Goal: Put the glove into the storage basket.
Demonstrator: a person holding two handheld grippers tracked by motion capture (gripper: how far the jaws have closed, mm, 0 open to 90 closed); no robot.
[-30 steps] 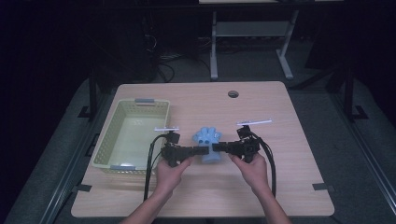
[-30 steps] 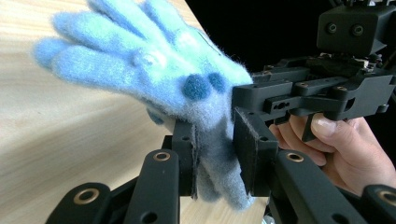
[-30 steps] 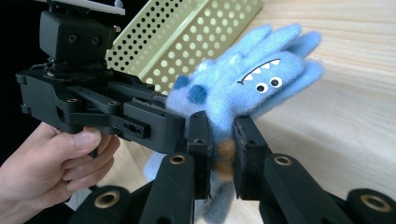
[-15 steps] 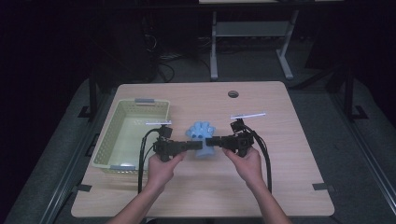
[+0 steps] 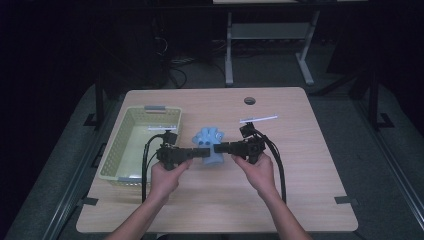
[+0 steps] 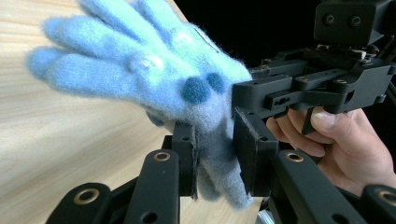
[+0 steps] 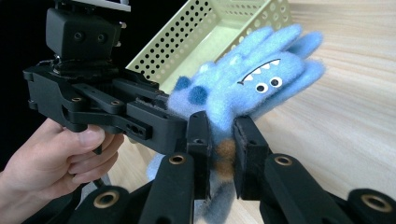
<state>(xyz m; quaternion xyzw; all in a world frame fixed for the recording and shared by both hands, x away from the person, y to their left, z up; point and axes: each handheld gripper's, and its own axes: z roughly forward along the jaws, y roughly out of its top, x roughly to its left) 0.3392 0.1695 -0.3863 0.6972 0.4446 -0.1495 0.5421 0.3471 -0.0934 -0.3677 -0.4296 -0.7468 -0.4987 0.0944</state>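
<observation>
A fluffy light-blue monster glove [image 5: 210,142] with sewn eyes and teeth [image 7: 261,81] is held above the wooden table [image 5: 300,190] between the two grippers. My left gripper [image 5: 202,152] pinches its cuff from the left, jaws shut on the fabric [image 6: 212,154]. From the right, my right gripper [image 5: 220,148] clamps the same cuff [image 7: 224,154]. The glove's fingers [image 6: 93,60] point away from the person. Each gripper view shows the other gripper and the hand holding it close behind the glove.
A pale green perforated basket [image 5: 131,145] stands at the table's left, just beside the left gripper [image 7: 224,28]. A white strip [image 5: 258,119] lies behind the right gripper. A round cable hole [image 5: 249,100] sits near the far edge.
Both grippers have moved slightly away from the person, carrying the glove between them; the hands have come a little closer together.
</observation>
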